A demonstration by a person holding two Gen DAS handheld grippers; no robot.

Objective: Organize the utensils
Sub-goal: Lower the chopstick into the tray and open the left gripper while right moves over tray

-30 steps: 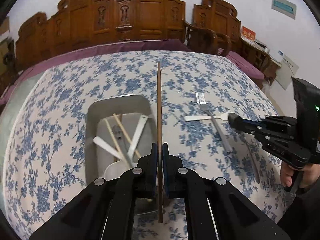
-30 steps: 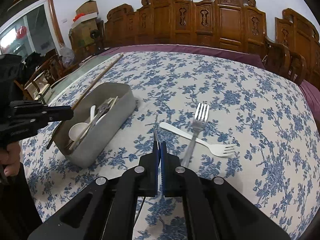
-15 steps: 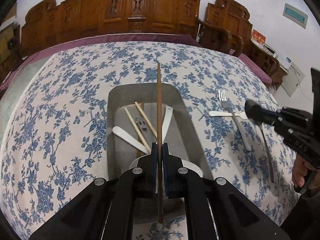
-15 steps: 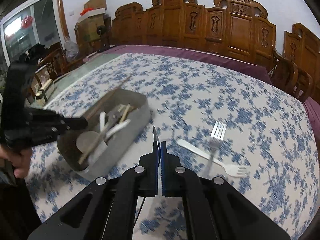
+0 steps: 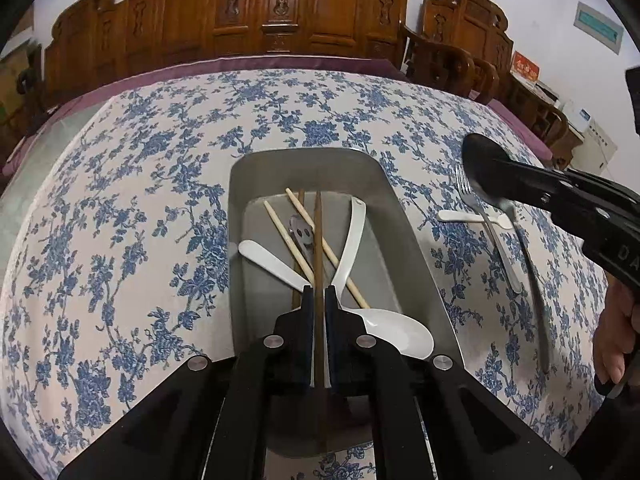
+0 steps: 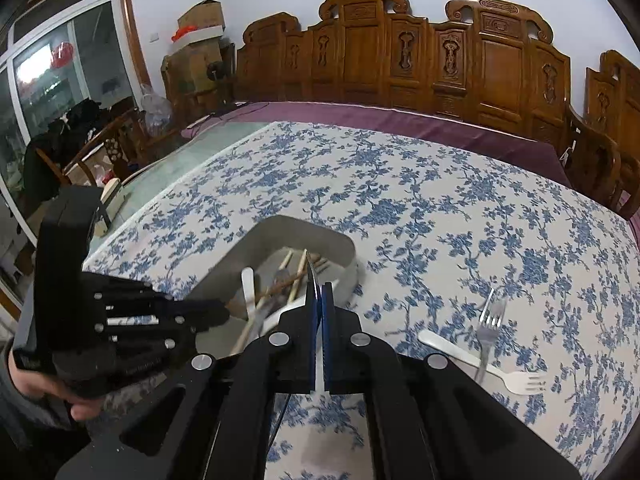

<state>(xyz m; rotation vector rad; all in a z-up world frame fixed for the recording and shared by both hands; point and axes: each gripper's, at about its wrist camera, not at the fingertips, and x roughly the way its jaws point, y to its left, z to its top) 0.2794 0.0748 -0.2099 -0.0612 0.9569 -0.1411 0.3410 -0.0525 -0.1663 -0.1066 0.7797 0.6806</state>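
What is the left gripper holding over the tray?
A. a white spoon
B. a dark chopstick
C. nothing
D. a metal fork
B: the left gripper is shut on a dark chopstick that points out over the metal tray, while the fork lies on the tablecloth.

The left tool (image 5: 319, 296) has carried its dark chopstick (image 5: 318, 240) down into the tray (image 5: 404, 216).
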